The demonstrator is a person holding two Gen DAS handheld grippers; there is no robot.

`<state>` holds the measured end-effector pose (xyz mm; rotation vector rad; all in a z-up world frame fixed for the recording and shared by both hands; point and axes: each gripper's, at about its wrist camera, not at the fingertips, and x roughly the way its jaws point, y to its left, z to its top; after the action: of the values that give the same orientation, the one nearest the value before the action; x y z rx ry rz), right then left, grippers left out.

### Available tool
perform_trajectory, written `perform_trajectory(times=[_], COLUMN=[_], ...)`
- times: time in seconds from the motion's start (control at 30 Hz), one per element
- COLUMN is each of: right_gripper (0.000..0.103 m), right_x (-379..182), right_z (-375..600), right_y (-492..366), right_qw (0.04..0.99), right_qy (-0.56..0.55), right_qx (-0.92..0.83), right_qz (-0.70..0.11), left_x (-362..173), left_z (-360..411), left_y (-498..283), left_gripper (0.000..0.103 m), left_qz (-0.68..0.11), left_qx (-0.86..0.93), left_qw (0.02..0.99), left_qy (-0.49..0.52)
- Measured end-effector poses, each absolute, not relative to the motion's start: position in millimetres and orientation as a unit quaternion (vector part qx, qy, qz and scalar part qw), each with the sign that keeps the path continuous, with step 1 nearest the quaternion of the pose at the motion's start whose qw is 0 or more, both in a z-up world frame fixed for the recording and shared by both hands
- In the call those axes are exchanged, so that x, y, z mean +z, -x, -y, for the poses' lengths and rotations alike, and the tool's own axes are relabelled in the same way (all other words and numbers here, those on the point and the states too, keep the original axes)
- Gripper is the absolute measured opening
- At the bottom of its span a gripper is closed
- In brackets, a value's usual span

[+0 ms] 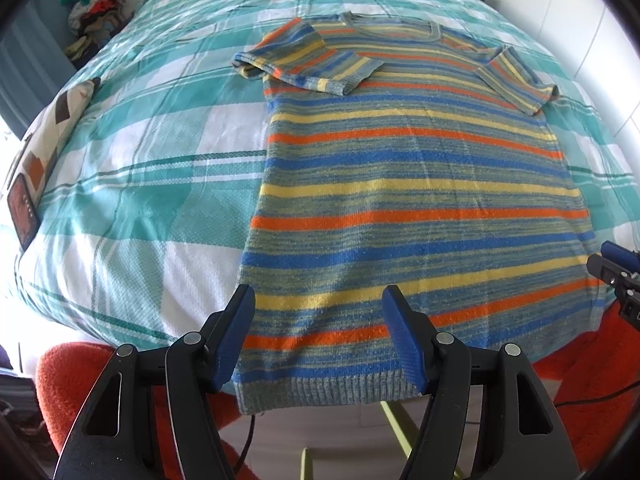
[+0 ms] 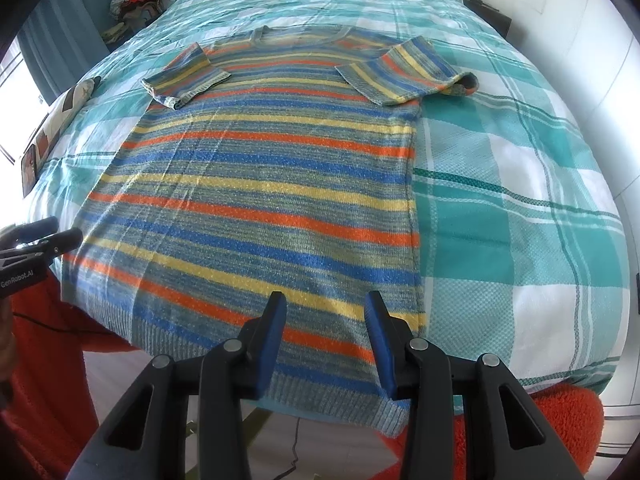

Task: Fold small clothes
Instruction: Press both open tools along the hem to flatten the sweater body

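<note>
A bed (image 1: pixel 160 128) in a teal-and-white checked cover carries the striped sweater (image 1: pixel 400 184), flat, both sleeves folded inward, hem overhanging the near edge. A pillow (image 1: pixel 44 140) lies at its left. Left claw (image 1: pixel 318 336) and right claw (image 2: pixel 325 336) hover spread above the hem.

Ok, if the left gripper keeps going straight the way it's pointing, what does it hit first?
Most likely the striped sweater, near its bottom hem, which hangs over the edge of the bed. The left gripper has its fingers open on either side of that lower part, with nothing else showing between. Depth is hard to judge here.
</note>
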<state>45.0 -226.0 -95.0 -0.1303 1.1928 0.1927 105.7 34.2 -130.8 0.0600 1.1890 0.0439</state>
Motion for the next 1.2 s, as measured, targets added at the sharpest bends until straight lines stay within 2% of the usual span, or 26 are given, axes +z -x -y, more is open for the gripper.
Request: perform_trajectory(times=[0.27, 0.4, 0.5, 0.77, 1.2], right_gripper=[0.041, 0.045, 0.047, 0.049, 0.053], right_x=[-122, -132, -132, -135, -137], right_z=[226, 231, 232, 231, 237], right_y=[-44, -39, -38, -34, -22], right_qw=[0.804, 0.801, 0.801, 0.799, 0.781], right_qy=[0.077, 0.076, 0.078, 0.082, 0.087], right_qx=[0.083, 0.078, 0.076, 0.071, 0.079], right_qz=[-0.583, -0.589, -0.589, -0.591, -0.613], left_x=[-167, -174, -177, -180, -179], left_z=[-33, -34, -37, -39, -37], left_y=[-105, -95, -89, -85, -68], left_gripper=[0.075, 0.084, 0.087, 0.091, 0.091], left_qz=[-0.591, -0.586, -0.589, -0.598, -0.618], left_qx=[0.026, 0.027, 0.026, 0.026, 0.022], left_qw=[0.805, 0.807, 0.805, 0.799, 0.782], left_qy=[-0.049, -0.066, -0.064, -0.059, -0.071])
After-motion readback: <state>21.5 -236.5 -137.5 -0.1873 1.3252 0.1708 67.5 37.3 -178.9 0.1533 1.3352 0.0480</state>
